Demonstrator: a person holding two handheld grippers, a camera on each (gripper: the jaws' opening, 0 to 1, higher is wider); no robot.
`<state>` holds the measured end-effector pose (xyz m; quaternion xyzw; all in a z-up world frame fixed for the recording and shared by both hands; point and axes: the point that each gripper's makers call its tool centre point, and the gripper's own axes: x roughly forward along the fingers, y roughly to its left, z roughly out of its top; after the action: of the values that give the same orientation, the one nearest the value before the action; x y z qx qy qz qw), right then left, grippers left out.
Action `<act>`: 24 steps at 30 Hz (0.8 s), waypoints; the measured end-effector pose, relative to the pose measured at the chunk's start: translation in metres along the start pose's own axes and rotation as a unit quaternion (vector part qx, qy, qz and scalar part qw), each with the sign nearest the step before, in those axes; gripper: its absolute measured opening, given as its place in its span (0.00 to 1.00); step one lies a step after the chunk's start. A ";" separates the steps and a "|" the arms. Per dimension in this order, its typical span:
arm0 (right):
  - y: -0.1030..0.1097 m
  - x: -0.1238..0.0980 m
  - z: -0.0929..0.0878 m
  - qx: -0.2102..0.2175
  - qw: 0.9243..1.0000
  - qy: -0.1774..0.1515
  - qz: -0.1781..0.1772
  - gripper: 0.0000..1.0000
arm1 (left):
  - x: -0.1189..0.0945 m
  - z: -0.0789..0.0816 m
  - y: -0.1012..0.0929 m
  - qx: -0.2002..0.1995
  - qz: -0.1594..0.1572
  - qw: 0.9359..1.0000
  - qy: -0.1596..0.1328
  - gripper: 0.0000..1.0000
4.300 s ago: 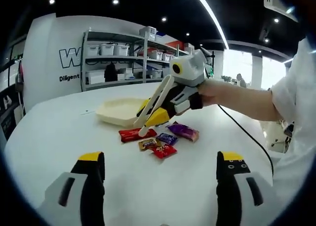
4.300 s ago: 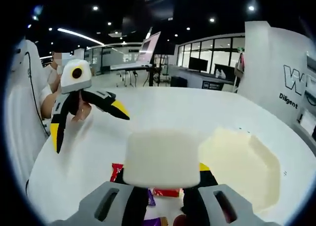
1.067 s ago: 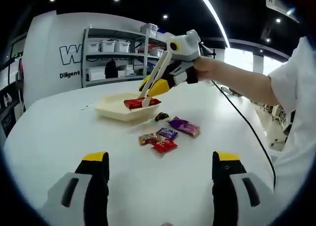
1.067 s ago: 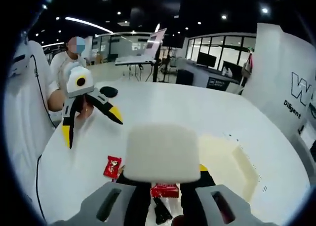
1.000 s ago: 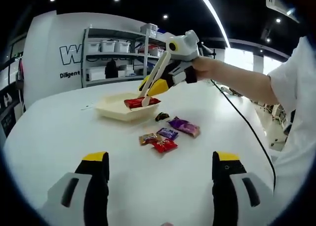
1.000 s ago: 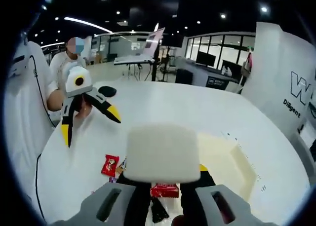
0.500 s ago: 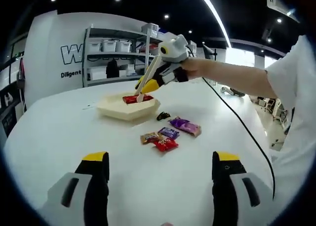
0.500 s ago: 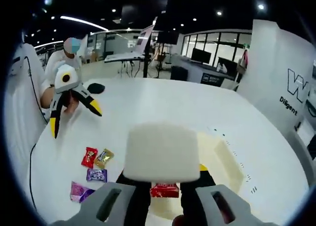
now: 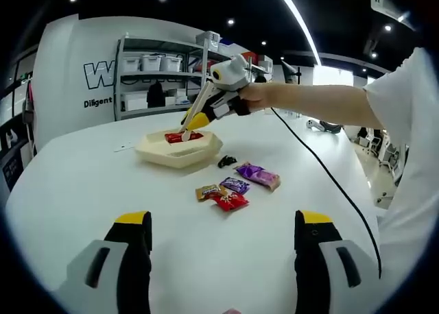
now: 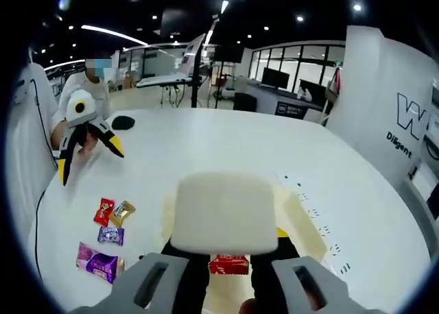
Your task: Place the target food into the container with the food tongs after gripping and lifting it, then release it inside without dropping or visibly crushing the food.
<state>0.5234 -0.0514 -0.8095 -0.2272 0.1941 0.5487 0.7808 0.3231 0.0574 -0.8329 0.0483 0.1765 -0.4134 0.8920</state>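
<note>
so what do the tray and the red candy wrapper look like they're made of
The tray looks like cream molded pulp or matte plastic; its surface is dull with no glare, so either fits. The red candy wrapper, held over it by the tongs in the right gripper, looks like glossy plastic film with crimped ends.

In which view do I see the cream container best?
The left gripper view: the whole cream container shows on the table, red candy above it. In the right gripper view the tongs' pad hides most of the container.

Round ceiling spots and a long strip light (image 9: pixel 295 22) brighten the white table (image 9: pixel 82 184); shadows fall soft; edges curve strongly; the near tongs (image 10: pixel 223 212) look blurred.
</note>
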 end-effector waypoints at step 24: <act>-0.049 0.018 -0.018 -0.018 0.999 0.030 0.016 0.15 | 0.006 0.006 0.010 -0.002 0.012 1.000 0.014 0.83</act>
<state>0.5747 -0.0623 -0.8273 -0.2540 0.2112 0.5576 0.7616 0.3357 0.0586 -0.8303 0.0546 0.1890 -0.4016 0.8944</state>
